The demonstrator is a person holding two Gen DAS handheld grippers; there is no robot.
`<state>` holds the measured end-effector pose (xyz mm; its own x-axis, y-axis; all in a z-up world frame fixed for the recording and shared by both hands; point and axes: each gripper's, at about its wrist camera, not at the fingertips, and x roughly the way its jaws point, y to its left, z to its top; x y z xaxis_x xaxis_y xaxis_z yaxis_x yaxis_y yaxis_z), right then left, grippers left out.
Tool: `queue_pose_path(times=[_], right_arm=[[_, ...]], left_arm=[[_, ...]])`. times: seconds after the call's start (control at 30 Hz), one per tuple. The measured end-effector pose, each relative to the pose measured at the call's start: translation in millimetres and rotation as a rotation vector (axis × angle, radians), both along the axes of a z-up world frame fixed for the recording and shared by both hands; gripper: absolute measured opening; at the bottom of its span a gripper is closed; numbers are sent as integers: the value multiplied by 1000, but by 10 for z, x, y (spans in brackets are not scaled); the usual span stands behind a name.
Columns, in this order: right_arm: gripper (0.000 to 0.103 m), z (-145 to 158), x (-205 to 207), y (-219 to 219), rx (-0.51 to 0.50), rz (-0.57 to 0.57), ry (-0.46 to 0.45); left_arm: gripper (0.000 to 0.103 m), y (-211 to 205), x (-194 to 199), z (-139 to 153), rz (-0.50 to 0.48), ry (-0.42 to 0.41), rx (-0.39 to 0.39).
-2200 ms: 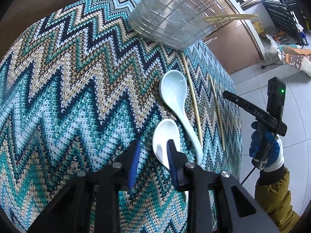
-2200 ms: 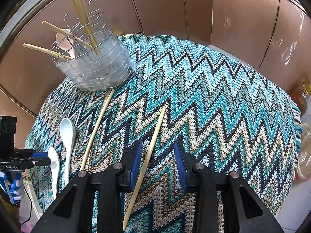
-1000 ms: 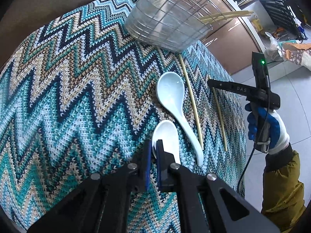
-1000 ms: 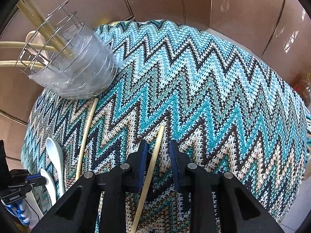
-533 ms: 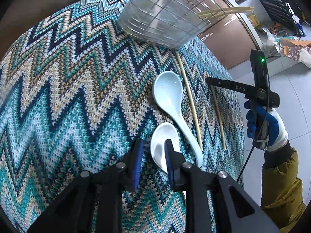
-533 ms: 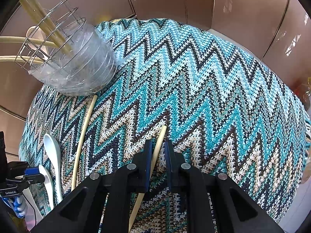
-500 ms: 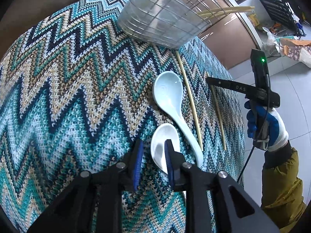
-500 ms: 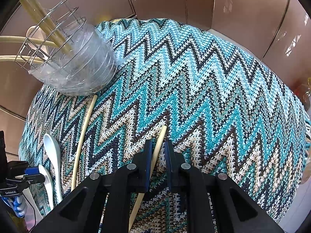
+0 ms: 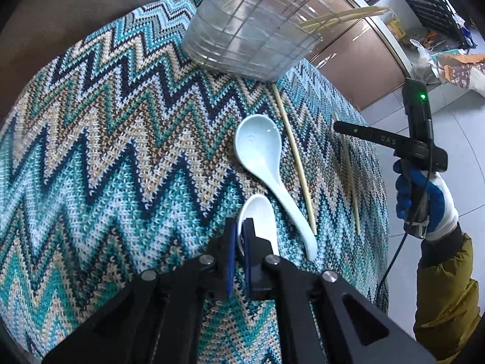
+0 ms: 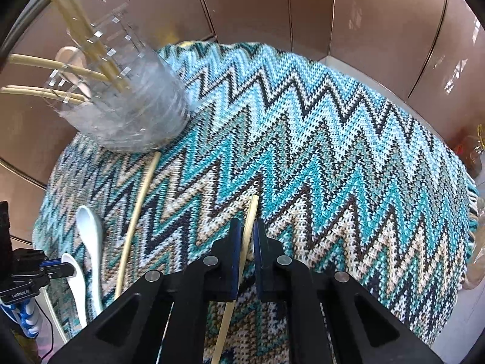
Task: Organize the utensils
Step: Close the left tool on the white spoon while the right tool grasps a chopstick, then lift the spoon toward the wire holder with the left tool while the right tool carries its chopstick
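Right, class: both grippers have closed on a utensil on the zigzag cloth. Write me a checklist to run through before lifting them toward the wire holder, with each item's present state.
1. Left gripper shut on the near white spoon: ok, its jaws have just closed on the bowl's rim.
2. Right gripper shut on the chopstick: ok, the jaws have just closed with the stick between the pads.
3. Grip near the chopstick's middle: not ok, it is pinched near the far end.
4. Far spoon clear of the held spoon: cannot tell, the gripper hides the spot.
5. Wire holder upright with room: ok.
6. Second chopstick clear of the right gripper: ok.
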<state>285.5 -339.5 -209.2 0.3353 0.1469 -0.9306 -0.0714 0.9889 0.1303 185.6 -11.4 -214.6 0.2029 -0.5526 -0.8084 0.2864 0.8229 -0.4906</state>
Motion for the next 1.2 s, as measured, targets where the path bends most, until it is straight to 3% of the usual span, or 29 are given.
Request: queue_pose_path(times=[0.6,1.2], right_arm=[[5,1054,-846,133,58,42,-210],[5,1612,-1444,425,42,81,-346]], left_arm=[[4,296,-524,662,76,-159,-14],[4,659,-943,1340,196,-336,-9]])
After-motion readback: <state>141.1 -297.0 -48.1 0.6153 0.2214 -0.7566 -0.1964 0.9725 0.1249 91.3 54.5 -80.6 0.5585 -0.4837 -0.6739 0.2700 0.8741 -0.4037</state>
